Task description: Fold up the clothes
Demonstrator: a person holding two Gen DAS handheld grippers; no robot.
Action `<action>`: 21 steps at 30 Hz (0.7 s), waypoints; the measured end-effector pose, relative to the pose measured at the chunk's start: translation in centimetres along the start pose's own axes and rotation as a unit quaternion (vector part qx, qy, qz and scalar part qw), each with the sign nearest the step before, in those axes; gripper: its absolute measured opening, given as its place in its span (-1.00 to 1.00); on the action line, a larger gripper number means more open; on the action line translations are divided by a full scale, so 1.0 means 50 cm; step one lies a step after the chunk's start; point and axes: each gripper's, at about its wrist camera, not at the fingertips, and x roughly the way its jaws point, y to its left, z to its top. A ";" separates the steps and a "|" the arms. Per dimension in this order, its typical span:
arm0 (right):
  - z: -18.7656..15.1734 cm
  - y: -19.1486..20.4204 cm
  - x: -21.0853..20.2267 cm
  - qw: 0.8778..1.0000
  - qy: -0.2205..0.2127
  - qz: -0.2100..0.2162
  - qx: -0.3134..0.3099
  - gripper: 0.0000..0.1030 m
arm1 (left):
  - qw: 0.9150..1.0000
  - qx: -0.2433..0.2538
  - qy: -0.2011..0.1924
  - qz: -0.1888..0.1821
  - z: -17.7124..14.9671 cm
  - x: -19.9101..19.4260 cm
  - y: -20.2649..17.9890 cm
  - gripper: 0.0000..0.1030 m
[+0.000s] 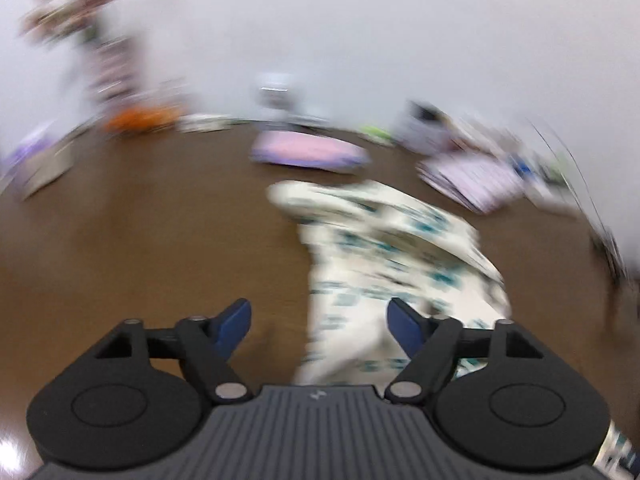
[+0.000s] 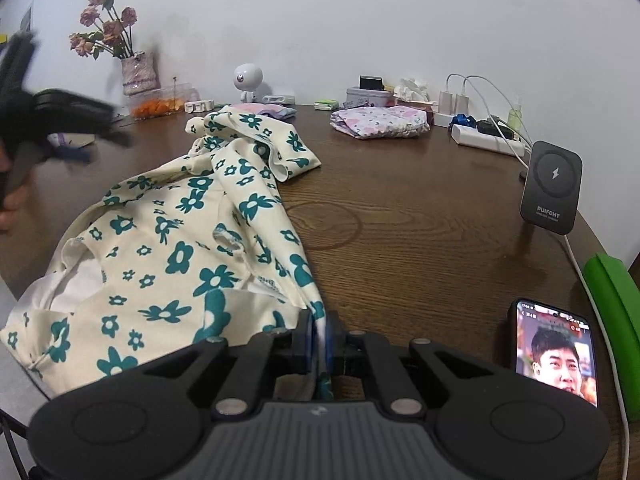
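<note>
A cream garment with teal flowers (image 2: pixel 180 240) lies crumpled on the brown wooden table (image 2: pixel 420 208). My right gripper (image 2: pixel 319 336) is shut on a fold of its near edge, and cloth shows between the blue pads. In the blurred left wrist view the same garment (image 1: pixel 384 248) runs from the table (image 1: pixel 160 240) towards me. My left gripper (image 1: pixel 320 322) is open, with the cloth lying between the spread fingers, closer to the right pad (image 1: pixel 404 324) and not pinched. From the right wrist view the left gripper (image 2: pixel 100 128) is a dark blur above the garment's far left side.
A folded pink-and-lilac garment (image 2: pixel 380 122) sits at the back, and another folded piece (image 1: pixel 308 152) lies behind the cream one. A phone (image 2: pixel 554 354), a charger stand (image 2: pixel 554 184) and a power strip (image 2: pixel 488 140) are on the right. A flower vase (image 2: pixel 138 72) stands at back left.
</note>
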 end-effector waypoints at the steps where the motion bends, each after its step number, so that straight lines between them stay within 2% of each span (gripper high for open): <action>1: 0.000 0.001 0.001 1.000 0.001 -0.001 -0.001 -0.93 | 0.999 0.031 0.009 -0.010 0.004 0.022 -0.024 0.54; 4: 0.002 0.004 0.003 1.000 0.003 -0.004 -0.005 -0.93 | 0.996 0.081 0.035 -0.006 0.012 0.092 -0.057 0.52; 6: 0.004 0.003 0.004 1.000 0.004 -0.004 -0.005 -0.93 | 0.995 0.082 0.054 0.005 0.013 0.128 -0.045 -0.19; 7: 0.004 0.002 0.004 1.000 0.005 -0.004 -0.004 -0.93 | 0.996 0.064 0.059 0.005 0.018 0.133 -0.023 -0.29; 8: 0.004 0.001 0.004 1.000 0.005 -0.003 -0.003 -0.93 | 0.997 0.039 0.059 0.012 0.023 0.132 0.005 -0.69; 9: 0.004 0.000 0.003 1.000 0.006 -0.003 -0.002 -0.93 | 0.998 0.003 0.058 0.015 0.024 0.127 0.039 -0.70; 10: 0.006 -0.003 0.004 1.000 0.008 -0.001 0.001 -0.93 | 0.997 -0.044 0.058 0.015 0.021 0.119 0.080 -0.69; 12: 0.011 -0.009 0.009 1.000 0.011 0.001 0.005 -0.92 | 0.989 -0.137 0.057 0.014 0.016 0.104 0.162 -0.67; 14: 0.017 -0.014 0.014 1.000 0.013 0.003 0.009 -0.92 | 0.980 -0.190 0.057 0.031 -0.004 0.095 0.216 -0.61; 15: 0.020 -0.016 0.017 1.000 0.015 0.004 0.011 -0.92 | 0.978 -0.198 0.055 0.044 -0.014 0.086 0.228 -0.44; 17: 0.032 -0.020 0.027 1.000 0.022 0.001 0.016 -0.88 | 0.980 -0.185 0.041 0.064 -0.021 0.059 0.228 -0.26; 18: 0.041 -0.022 0.034 0.999 0.028 -0.001 0.019 -0.85 | 0.983 -0.172 0.027 0.058 -0.018 0.046 0.222 0.00; 19: 0.052 -0.022 0.041 0.999 0.036 -0.003 0.019 -0.78 | 0.987 -0.152 0.016 0.051 -0.012 0.039 0.213 0.13; 21: 0.082 -0.012 0.047 1.000 0.030 -0.004 0.006 -0.76 | 0.994 -0.099 -0.002 0.040 0.005 0.038 0.186 0.52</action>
